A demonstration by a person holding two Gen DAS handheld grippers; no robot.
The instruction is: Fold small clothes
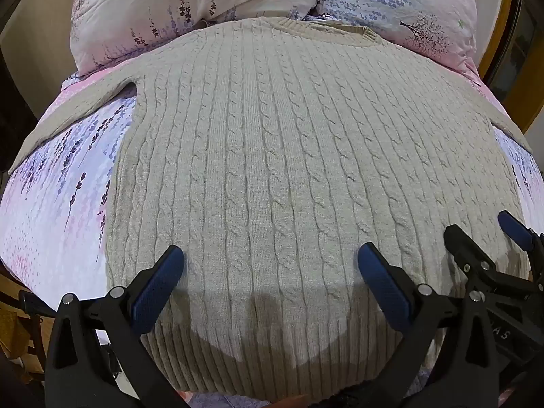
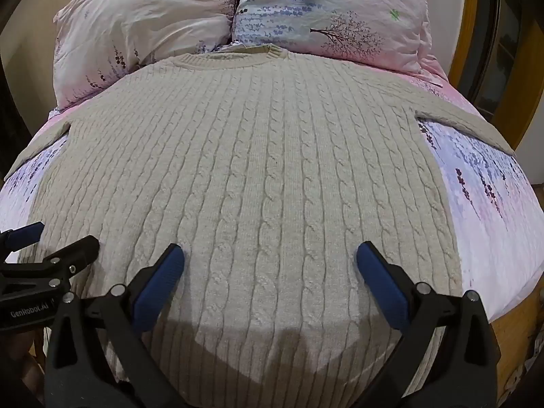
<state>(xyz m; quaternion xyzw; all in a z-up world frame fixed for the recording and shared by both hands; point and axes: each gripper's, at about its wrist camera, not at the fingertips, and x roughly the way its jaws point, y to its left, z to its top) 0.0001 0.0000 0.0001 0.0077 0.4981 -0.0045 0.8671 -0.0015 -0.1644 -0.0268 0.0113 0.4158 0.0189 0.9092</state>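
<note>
A beige cable-knit sweater (image 1: 272, 156) (image 2: 251, 176) lies flat, front up, on the bed, its neck toward the pillows and its sleeves spread out to both sides. My left gripper (image 1: 270, 258) hovers open over the lower left part of the body, just above the ribbed hem, with nothing between its blue pads. My right gripper (image 2: 270, 258) hovers open over the lower right part in the same way. Each gripper shows at the edge of the other's view: the right gripper (image 1: 482, 234) at the right, the left gripper (image 2: 64, 234) at the left.
The bed sheet (image 1: 57, 183) (image 2: 493, 210) is pink and lilac with a lavender print. Two matching pillows (image 1: 190, 10) (image 2: 333, 10) lie at the head, just beyond the sweater's neck. A yellow wooden door frame (image 2: 469, 27) stands at the right.
</note>
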